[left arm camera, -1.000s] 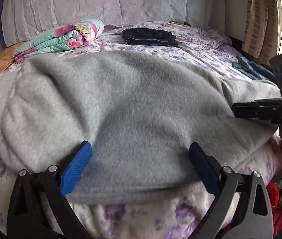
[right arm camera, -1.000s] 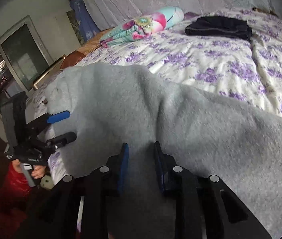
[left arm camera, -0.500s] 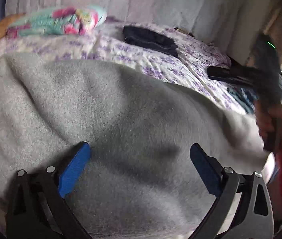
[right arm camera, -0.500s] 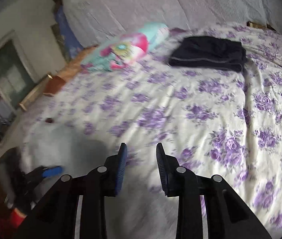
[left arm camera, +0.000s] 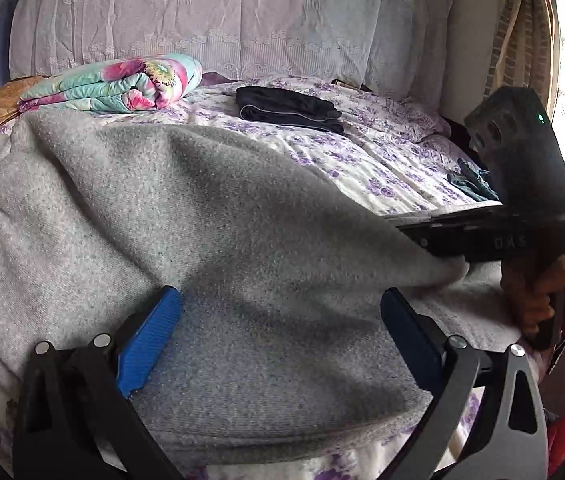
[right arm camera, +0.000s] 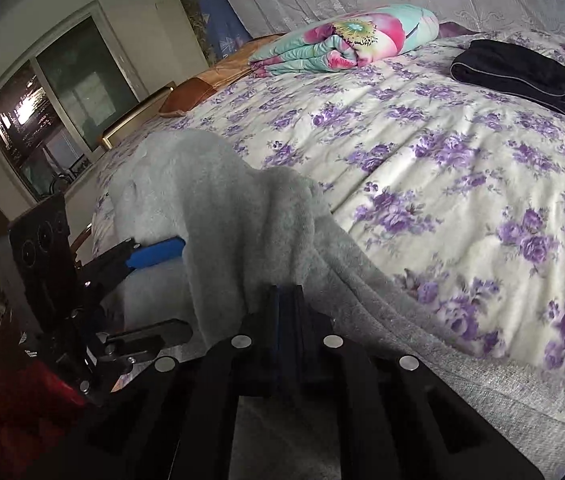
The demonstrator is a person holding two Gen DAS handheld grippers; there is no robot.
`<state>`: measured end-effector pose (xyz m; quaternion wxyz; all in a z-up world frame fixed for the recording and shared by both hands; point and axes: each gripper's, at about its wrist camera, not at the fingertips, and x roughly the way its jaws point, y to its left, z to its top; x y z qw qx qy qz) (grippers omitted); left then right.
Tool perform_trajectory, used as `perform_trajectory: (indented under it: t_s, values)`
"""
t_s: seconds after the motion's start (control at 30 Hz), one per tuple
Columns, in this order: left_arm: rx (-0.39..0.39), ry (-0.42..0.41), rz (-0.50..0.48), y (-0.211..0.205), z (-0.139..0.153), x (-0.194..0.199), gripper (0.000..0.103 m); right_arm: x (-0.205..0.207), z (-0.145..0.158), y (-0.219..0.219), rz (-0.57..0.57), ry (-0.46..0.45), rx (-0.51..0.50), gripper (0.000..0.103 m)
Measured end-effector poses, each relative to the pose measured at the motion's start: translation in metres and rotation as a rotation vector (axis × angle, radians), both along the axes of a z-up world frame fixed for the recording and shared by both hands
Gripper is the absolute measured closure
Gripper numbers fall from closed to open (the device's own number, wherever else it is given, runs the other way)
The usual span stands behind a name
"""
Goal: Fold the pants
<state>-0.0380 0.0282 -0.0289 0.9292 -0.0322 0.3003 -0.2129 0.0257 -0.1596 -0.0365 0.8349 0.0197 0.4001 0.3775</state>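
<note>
The grey fleece pants [left arm camera: 186,224] lie bunched across the near edge of the bed. My left gripper [left arm camera: 280,336] is open, its blue pads spread wide just above the cloth near its hem. My right gripper [right arm camera: 288,300] is shut on a fold of the grey pants [right arm camera: 242,216] and lifts it off the lower layer. In the left wrist view the right gripper [left arm camera: 434,236] pinches the cloth at the right. In the right wrist view the left gripper [right arm camera: 162,280] is open at the left edge of the pants.
The bed has a purple-flowered sheet [right arm camera: 442,160]. A folded black garment [left arm camera: 286,110] and a rolled floral quilt [left arm camera: 122,84] lie at the far side. A dark blue cloth [left arm camera: 474,180] lies at the right edge. A window [right arm camera: 42,108] is on the left wall.
My right gripper has closed on the grey cloth and pulled a fold of it up and over. My left gripper has stayed open over the hem.
</note>
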Motion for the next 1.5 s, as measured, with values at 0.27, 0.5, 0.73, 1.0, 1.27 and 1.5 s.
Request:
perform_trajectory:
  t_s: [0.27,0.5,0.73,1.0,1.27,1.5]
  values:
    - [0.007,-0.002,0.006,-0.002,0.0,-0.002,0.005,0.042,0.023,-0.019,-0.002,0.091,0.136,0.095]
    - [0.01,0.002,0.019,-0.002,0.0,-0.001,0.005,0.107,0.004,-0.022,-0.03,0.395,0.389,0.051]
    - [0.001,0.005,0.029,0.0,0.0,0.0,0.005,0.097,-0.004,0.0,0.025,0.378,0.373,0.06]
    - [-0.033,0.006,0.031,0.003,0.0,0.001,0.005,0.103,-0.021,-0.005,-0.032,0.435,0.366,0.06]
    - [-0.029,0.005,0.032,0.003,-0.001,0.0,0.005,0.06,0.016,0.019,-0.03,0.165,0.19,0.09]
    - [-0.028,0.001,0.047,0.004,-0.001,-0.001,0.005,-0.029,0.057,0.042,0.067,-0.226,-0.009,0.09]
